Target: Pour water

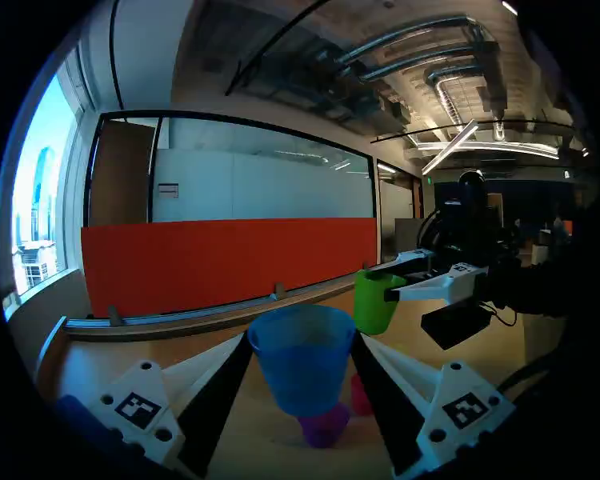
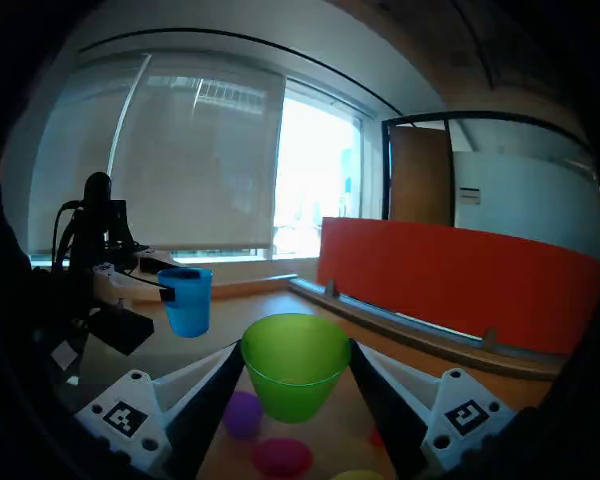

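In the left gripper view, the left gripper (image 1: 302, 342) was clamped on a blue cup (image 1: 304, 372). Both fingers pressed its sides just under the rim, and the cup was upright and lifted off the worktop (image 1: 244, 448). Directly beneath the cup, low between the fingers, a purple cup (image 1: 326, 426) sat on the worktop, with a pink cup (image 1: 361, 396) just to its right. Farther ahead and to the right, the right gripper (image 1: 380, 284) reached in from the right with a green cup (image 1: 374, 308) pinched between its fingers. That cup hung upright in the air at about the height of the blue cup's rim. In the right gripper view, the right gripper's fingers were closed on the green cup's sides close to the camera. The purple cup lay below and to the left of it, and the pink cup lay below, nearer the camera. Ahead and well to the left of that gripper, the left gripper held the blue cup upright, clearly apart from the green one. Whether either cup held water could not be told. Beyond both grippers an orange panel (image 1: 220, 260) ran along the far edge of the worktop. Farther still were a bright window (image 2: 316, 176) and a drawn blind (image 2: 196, 160).
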`<state>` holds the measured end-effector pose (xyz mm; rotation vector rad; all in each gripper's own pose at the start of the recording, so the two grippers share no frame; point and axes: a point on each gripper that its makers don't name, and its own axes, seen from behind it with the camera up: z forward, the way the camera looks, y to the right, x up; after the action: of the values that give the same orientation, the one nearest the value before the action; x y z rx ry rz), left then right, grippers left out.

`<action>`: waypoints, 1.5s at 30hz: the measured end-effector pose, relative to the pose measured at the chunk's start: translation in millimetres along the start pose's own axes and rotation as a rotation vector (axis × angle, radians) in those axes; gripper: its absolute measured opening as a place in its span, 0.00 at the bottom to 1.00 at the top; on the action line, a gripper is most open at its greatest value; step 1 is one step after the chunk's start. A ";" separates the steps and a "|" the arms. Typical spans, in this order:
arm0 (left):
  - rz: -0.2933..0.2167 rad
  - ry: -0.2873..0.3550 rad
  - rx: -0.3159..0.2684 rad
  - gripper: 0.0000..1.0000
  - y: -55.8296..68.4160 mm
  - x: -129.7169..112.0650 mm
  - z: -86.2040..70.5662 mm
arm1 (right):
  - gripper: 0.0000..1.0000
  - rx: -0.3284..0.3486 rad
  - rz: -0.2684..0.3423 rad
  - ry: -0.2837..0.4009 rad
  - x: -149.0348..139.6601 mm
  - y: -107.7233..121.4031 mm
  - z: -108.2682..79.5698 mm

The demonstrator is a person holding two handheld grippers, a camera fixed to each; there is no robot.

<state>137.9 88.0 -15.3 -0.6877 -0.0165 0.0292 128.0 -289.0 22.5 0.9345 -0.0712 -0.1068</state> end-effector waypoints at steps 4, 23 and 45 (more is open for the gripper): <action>-0.001 -0.002 -0.004 0.86 1.7 -1.2 0.5 | 0.95 0.003 0.001 0.018 1.1 -2.1 0.1; -0.001 -0.008 -0.010 0.86 3.0 -5.0 1.9 | 0.95 0.024 0.001 0.038 3.5 -8.4 -1.4; 0.041 -0.007 -0.012 0.86 4.6 -1.2 2.5 | 0.95 0.061 0.005 0.000 -5.7 -17.3 -2.2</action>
<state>136.5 93.1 -16.3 -0.6998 -0.0099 0.0708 121.5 -296.8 7.2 0.9957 -0.0771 -0.1002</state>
